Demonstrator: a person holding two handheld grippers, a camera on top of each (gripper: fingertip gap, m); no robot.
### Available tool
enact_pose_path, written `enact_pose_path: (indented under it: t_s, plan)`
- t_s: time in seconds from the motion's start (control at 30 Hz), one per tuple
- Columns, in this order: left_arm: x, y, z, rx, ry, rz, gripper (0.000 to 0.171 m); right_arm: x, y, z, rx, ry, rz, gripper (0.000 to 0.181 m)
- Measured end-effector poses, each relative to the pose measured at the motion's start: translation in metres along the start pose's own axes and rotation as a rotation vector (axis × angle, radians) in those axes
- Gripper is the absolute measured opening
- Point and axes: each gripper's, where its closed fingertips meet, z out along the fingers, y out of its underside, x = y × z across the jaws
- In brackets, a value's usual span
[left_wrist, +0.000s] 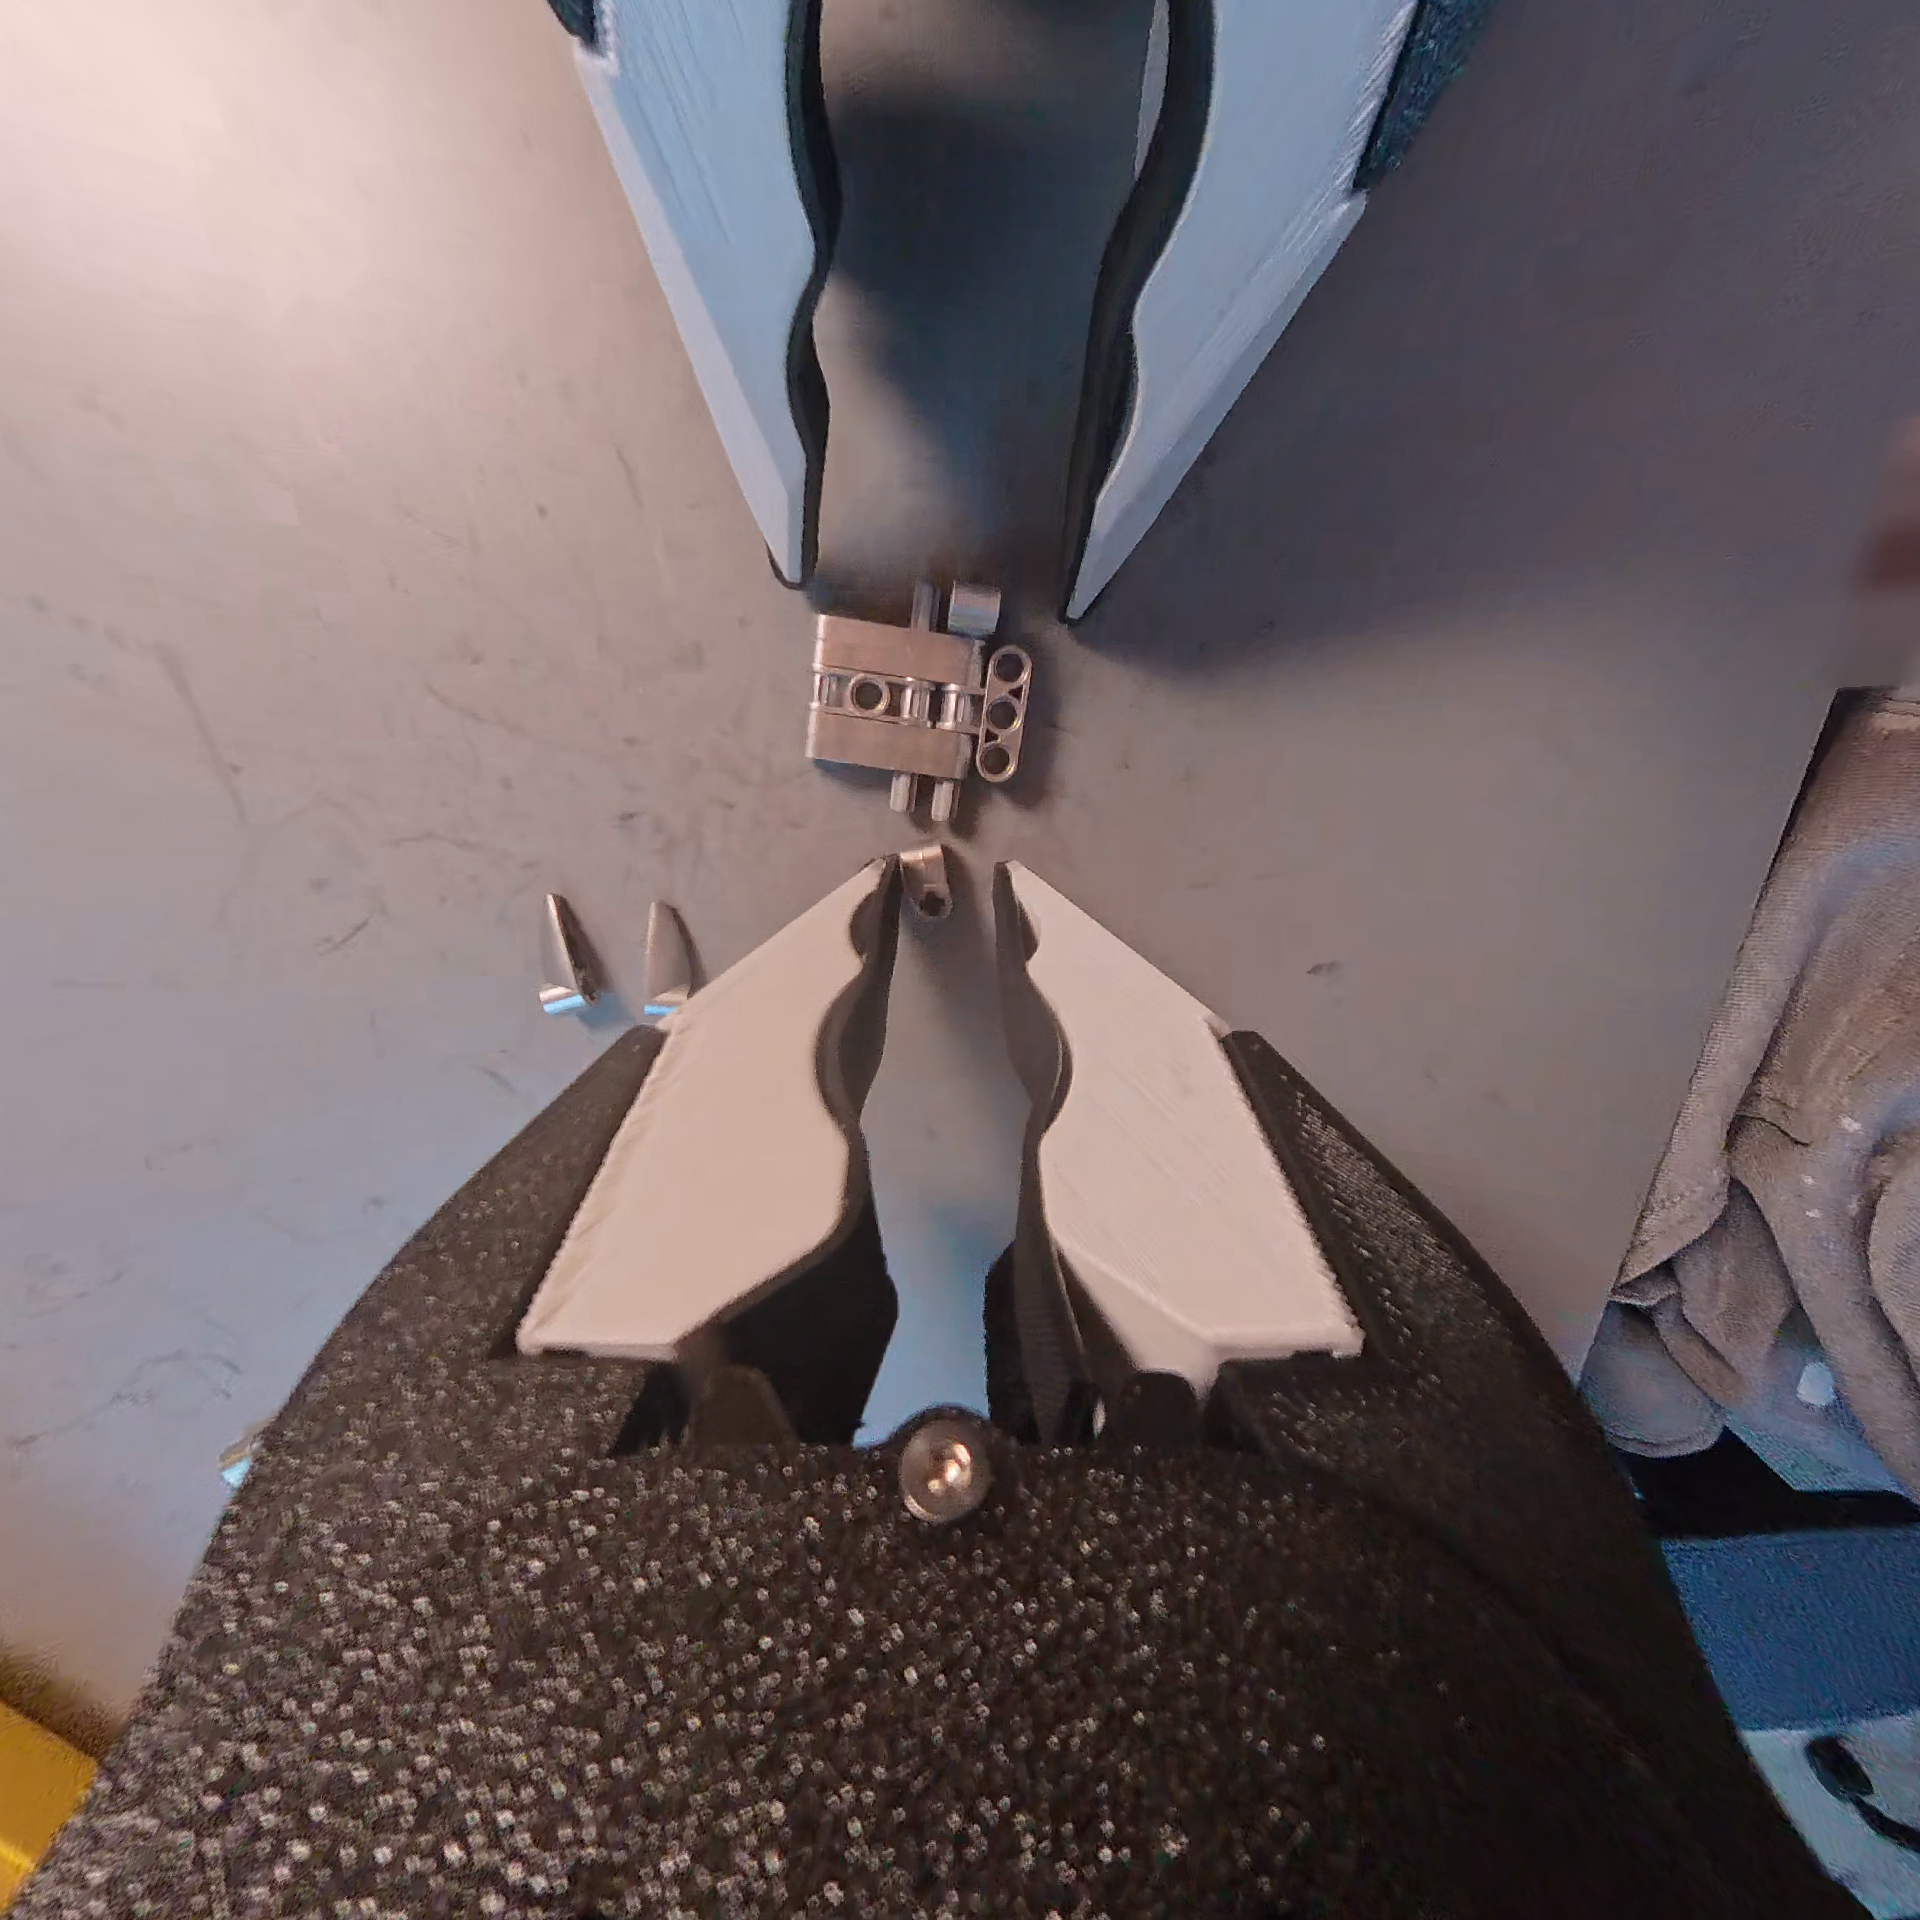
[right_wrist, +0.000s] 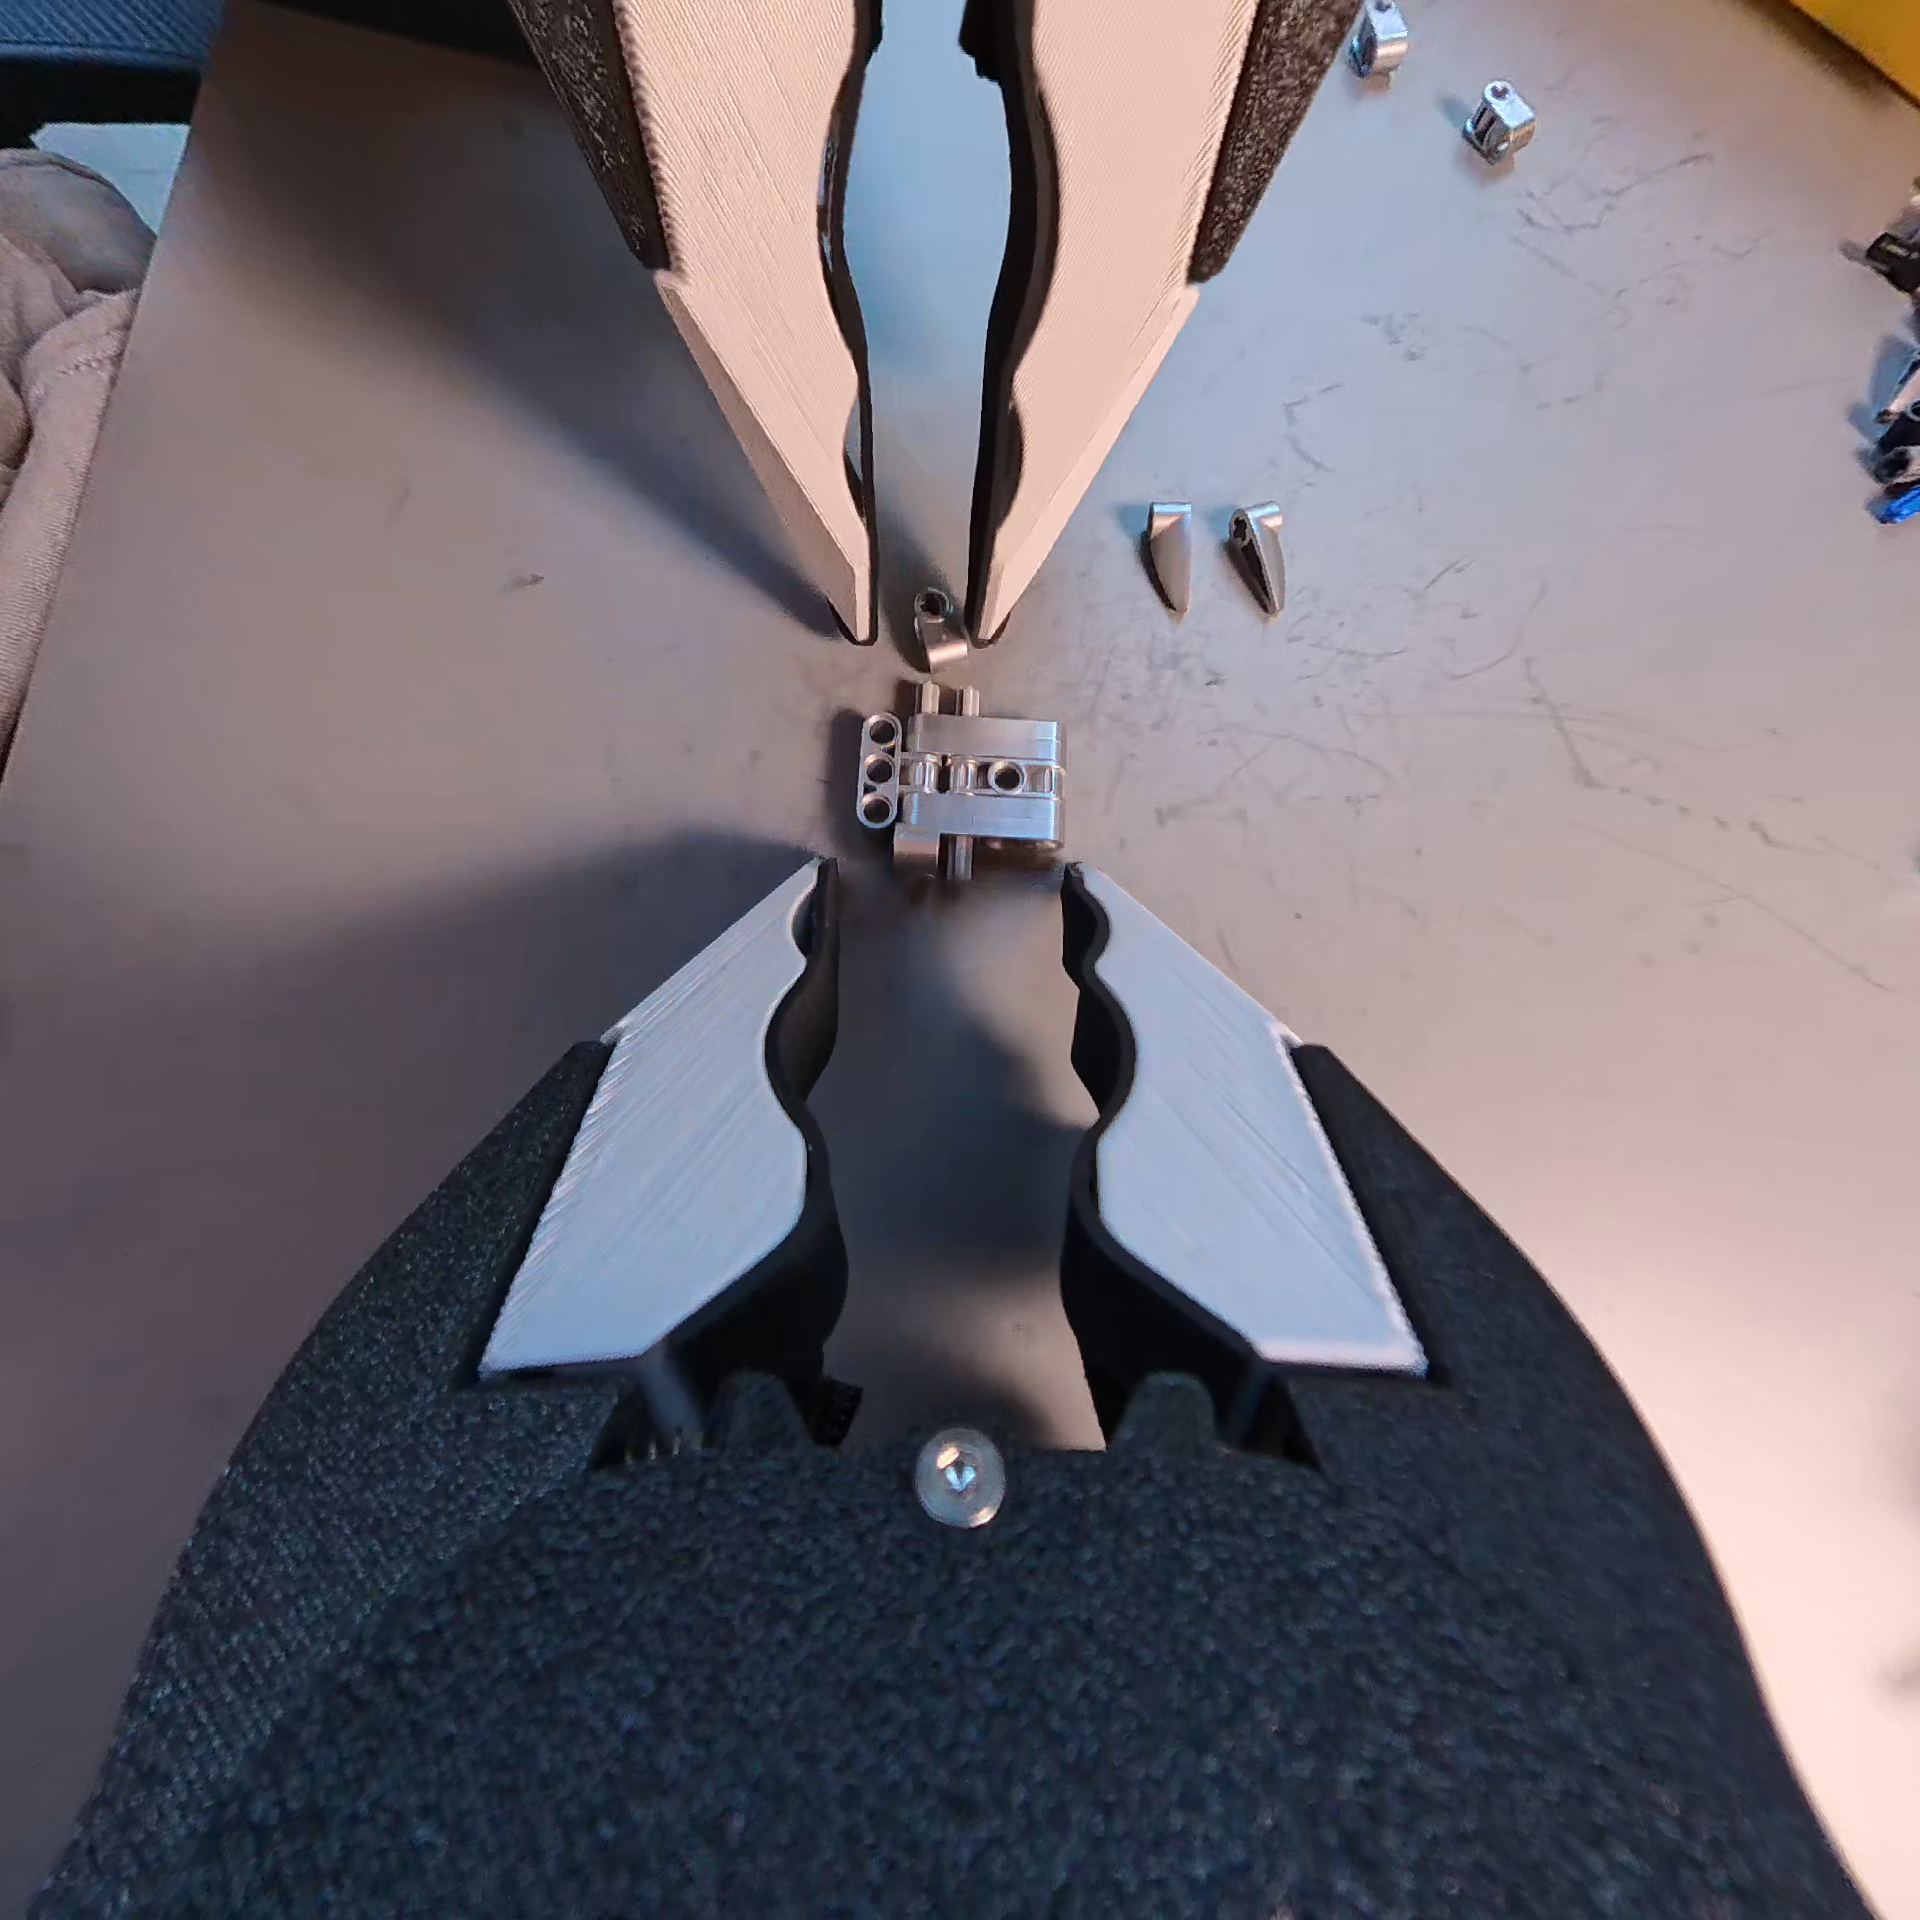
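A small light-grey brick assembly (left_wrist: 899, 696) with pins and a three-hole beam lies on the grey table (left_wrist: 312, 623), between the two grippers. My left gripper (left_wrist: 943, 864) is narrowly open. A small grey connector piece (left_wrist: 928, 883) lies between its tips, against one finger and free of the other. My right gripper (right_wrist: 948, 871) is wide open and empty, its tips just short of the assembly (right_wrist: 961, 790). It faces the left gripper (right_wrist: 923, 632), which shows the connector piece (right_wrist: 938, 636) at its tips. The right gripper also shows in the left wrist view (left_wrist: 935, 592).
Two grey tooth-shaped pieces (right_wrist: 1169, 551) (right_wrist: 1257, 551) lie beside the left gripper; they also show in the left wrist view (left_wrist: 566, 961). Two small connectors (right_wrist: 1499, 123) lie farther off. A grey cloth (left_wrist: 1787, 1091) lies at the table's edge. Dark and blue parts (right_wrist: 1896, 416) lie at the other edge. Across from one pair of fingers to the other is roughly 5 centimeters.
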Motion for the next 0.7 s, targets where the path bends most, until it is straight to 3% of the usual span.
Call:
enact_pose_path:
  t_s: [0.3,0.43,0.53,0.6,0.7]
  plan:
    - [-0.006,0.0,0.004,-0.093,-0.042,-0.008,0.007,-0.001,0.004,-0.004,-0.001,0.019,0.006,0.041]
    - [-0.008,0.0,0.003,-0.031,-0.036,-0.008,0.007,-0.001,0.004,-0.004,-0.001,0.022,0.009,0.042]
    - [-0.009,-0.016,-0.011,0.227,0.022,-0.068,0.007,0.001,0.004,-0.006,0.007,0.029,0.014,0.042]
    - [-0.012,-0.036,-0.034,0.513,0.082,-0.146,0.007,0.005,-0.007,-0.011,0.07,0.053,0.017,0.04]
    - [-0.017,-0.058,-0.086,0.979,0.235,-0.291,0.006,0.008,-0.049,-0.035,0.326,0.077,0.011,0.036]
